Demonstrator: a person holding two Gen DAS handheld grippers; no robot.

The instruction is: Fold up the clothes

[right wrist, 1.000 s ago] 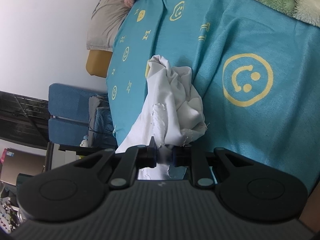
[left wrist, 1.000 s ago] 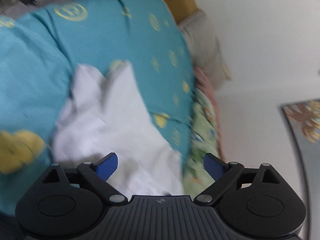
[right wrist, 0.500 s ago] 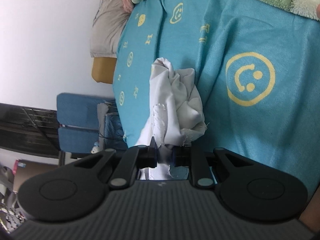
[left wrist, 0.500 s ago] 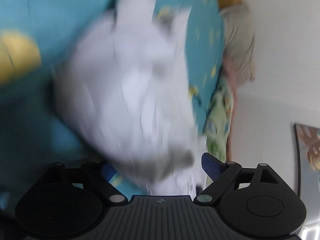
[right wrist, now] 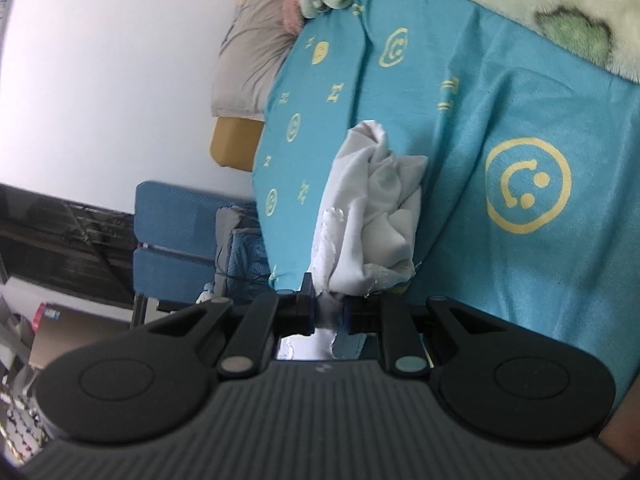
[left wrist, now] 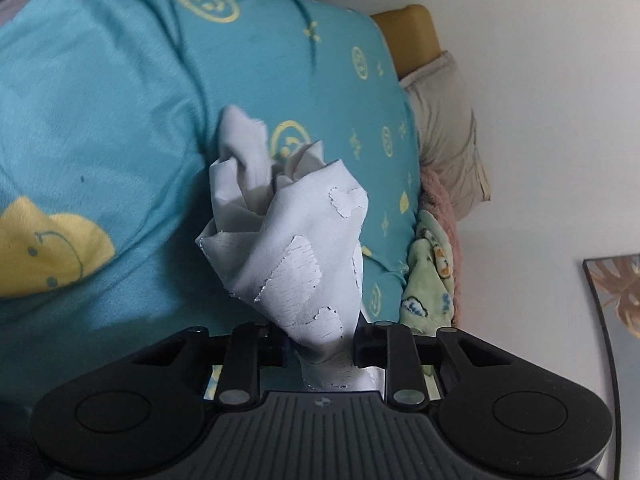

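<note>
A crumpled white garment (left wrist: 288, 236) with a cracked white print hangs bunched over the teal bed cover (left wrist: 112, 120). My left gripper (left wrist: 320, 346) is shut on its near end, the cloth pinched between the black fingers. In the right wrist view the same white garment (right wrist: 372, 208) trails away from my right gripper (right wrist: 328, 312), which is shut on another edge of it. The far folds rest on the teal bed cover (right wrist: 500, 80). The part of the garment below both grippers is hidden.
A grey pillow (left wrist: 444, 128), a pink cloth (left wrist: 440, 200) and a green patterned blanket (left wrist: 428, 280) lie at the bed's head by the white wall. A blue chair (right wrist: 168, 236) stands beside the bed. A framed picture (left wrist: 616, 296) hangs at right.
My left gripper was open over the garment; it has closed on the cloth and lifted it into a bunch. My right gripper stays shut on the garment, shifted slightly.
</note>
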